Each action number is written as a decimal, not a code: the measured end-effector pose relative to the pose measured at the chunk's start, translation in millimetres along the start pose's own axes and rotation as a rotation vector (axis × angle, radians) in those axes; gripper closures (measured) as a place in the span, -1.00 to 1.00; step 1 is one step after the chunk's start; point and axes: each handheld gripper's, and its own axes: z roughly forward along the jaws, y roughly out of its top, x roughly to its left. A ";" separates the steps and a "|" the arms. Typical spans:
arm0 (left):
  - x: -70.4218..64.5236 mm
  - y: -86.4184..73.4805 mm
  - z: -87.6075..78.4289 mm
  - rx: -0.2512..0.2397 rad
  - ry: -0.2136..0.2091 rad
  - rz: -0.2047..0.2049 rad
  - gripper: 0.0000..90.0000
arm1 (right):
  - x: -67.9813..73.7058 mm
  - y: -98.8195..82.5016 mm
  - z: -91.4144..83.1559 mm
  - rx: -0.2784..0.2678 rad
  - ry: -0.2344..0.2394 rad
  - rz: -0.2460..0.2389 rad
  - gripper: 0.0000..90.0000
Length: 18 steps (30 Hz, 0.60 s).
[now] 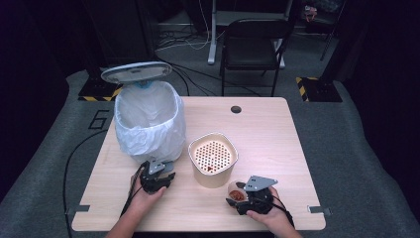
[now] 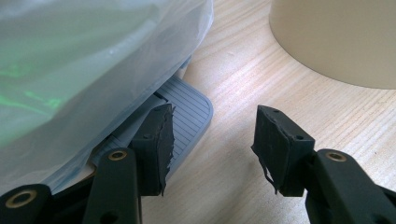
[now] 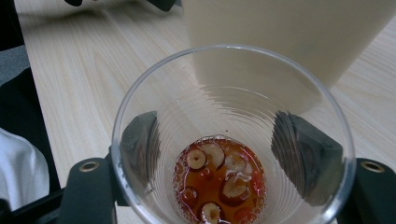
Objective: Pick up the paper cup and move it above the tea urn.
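A clear plastic cup [image 3: 224,93] holds a little red-brown liquid with sliced fruit [image 3: 217,182]. My right gripper [image 3: 219,149] has a pad against each side of the cup's wall and is shut on it. In the high view the cup [image 1: 236,191] stands at the front of the table, just in front of a cream container [image 1: 213,156] with a perforated top, with my right gripper [image 1: 238,199] on it. My left gripper [image 2: 212,140] is open with nothing between its jaws. Its left pad lies over the grey pedal [image 2: 189,112] of the bin [image 1: 148,121].
The bin is lined with a white bag [image 2: 93,60] and its lid [image 1: 136,72] stands raised. The cream container [image 3: 280,28] rises close behind the cup. The wooden table [image 1: 267,124] has a round hole [image 1: 236,109] near its far edge. A black chair [image 1: 252,44] stands beyond.
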 end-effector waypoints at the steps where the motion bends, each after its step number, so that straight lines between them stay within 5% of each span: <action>1: 0.1 0.0 -0.1 0.001 -0.001 -0.001 0.06 | -0.1 0.3 -0.3 0.001 -0.001 -0.004 -0.24; 12: -0.1 -0.3 0.1 -0.003 -0.002 -0.003 0.06 | -7.0 2.4 -3.1 0.012 -0.010 -0.008 -0.18; 18: -1.2 -0.6 0.4 -0.006 -0.003 -0.019 0.06 | -26.8 7.3 -10.5 0.008 -0.037 0.000 -0.18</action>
